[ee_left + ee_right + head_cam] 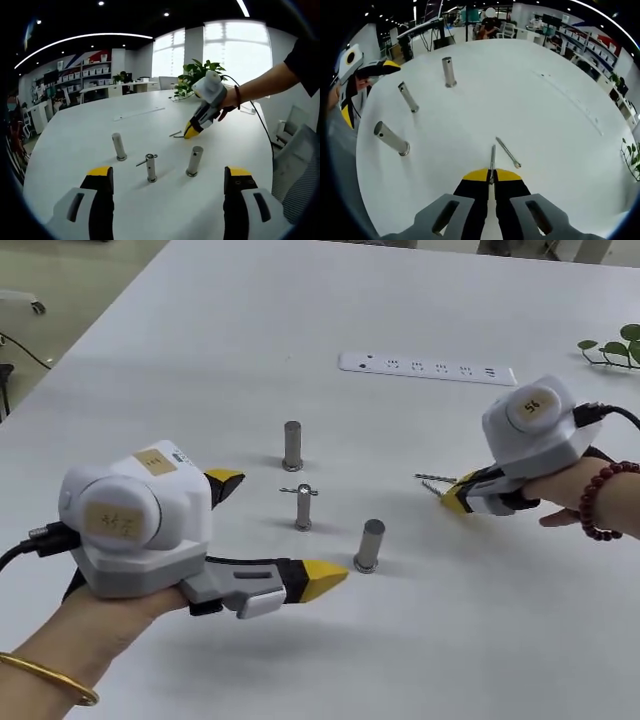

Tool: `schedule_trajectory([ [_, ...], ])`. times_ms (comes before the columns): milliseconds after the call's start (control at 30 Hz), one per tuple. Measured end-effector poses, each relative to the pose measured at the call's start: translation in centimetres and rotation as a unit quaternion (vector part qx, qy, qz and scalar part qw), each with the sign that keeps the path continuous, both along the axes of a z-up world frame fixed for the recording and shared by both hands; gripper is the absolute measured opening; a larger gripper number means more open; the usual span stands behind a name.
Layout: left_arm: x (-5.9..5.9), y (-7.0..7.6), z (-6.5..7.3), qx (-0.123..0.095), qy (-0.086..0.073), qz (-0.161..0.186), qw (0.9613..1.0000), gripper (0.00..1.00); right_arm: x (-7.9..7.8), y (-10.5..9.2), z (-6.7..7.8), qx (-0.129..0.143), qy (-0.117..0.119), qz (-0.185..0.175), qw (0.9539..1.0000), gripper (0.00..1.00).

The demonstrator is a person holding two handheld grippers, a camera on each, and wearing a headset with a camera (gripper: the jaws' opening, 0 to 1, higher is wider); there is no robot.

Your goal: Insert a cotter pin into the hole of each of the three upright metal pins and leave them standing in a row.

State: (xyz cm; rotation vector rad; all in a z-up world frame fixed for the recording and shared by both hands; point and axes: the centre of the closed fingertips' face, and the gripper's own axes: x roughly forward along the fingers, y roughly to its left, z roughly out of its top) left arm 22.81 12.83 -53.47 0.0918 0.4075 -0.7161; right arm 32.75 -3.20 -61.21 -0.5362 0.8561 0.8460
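Three upright metal pins stand in a slanted row on the white table [200, 360]: a far pin [292, 445], a middle pin [303, 506] with a cotter pin crossing its top, and a near pin [369, 545]. My left gripper [275, 528] is open, its yellow tips spread just left of the row; its own view shows the pins [151, 167] ahead between the jaws. My right gripper [455, 498], to the right of the row, is shut on a cotter pin [492, 160] that sticks out forward. Beside it a loose cotter pin [508, 152] lies on the table.
A white power strip [428, 367] lies at the far side of the table. Green plant leaves [612, 348] show at the far right edge. People and office shelving are in the background beyond the table.
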Motion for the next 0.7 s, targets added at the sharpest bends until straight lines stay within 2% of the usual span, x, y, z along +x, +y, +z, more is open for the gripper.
schedule_trajectory([
  [167, -0.05, -0.01, -0.03, 0.001, 0.002, -0.001, 1.0000, 0.89, 0.12, 0.07, 0.04, -0.019, 0.001, 0.017, 0.9997, 0.00],
  [300, -0.17, -0.04, -0.15, 0.003, 0.006, -0.003, 1.0000, 0.87, 0.20, 0.07, 0.09, -0.032, -0.007, 0.031, 0.9990, 0.00],
  [533, -0.48, -0.33, -0.11, 0.000, 0.008, -0.015, 0.9999, 0.78, 0.33, 0.05, 0.44, -0.035, -0.018, 0.041, 0.9984, 0.00],
  [700, -0.42, -0.19, -0.11, 0.004, 0.007, -0.013, 0.9999, 0.77, 0.24, 0.13, 0.94, -0.032, -0.028, 0.047, 0.9980, 0.00],
])
